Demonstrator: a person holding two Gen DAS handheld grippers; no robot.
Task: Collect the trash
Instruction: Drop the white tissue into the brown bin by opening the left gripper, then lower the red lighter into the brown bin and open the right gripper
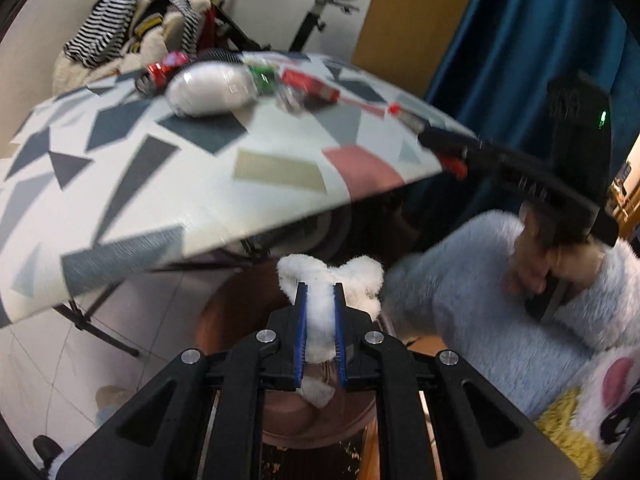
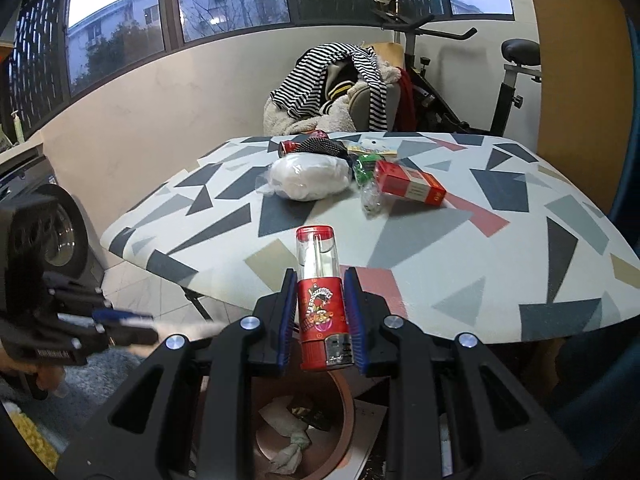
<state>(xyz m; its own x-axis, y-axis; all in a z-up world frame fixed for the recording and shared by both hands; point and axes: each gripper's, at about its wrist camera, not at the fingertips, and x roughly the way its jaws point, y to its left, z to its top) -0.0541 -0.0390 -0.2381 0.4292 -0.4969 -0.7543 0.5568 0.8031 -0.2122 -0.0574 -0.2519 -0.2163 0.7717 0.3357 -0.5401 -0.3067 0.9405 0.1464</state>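
White cotton wad [image 1: 320,312] pinched in left tool [image 1: 320,304], above brown bin [image 1: 240,320]

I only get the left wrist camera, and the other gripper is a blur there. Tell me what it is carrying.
Observer: The right gripper is shut on a clear tube with a red cap and a printed red label.
Operator: Report what lies under it.
Observer: A brown bin stands below the fingers, with crumpled tissue already inside.
Operator: Describe the wall beyond the table.
Observer: A row of windows runs above it, and a building shows outside.
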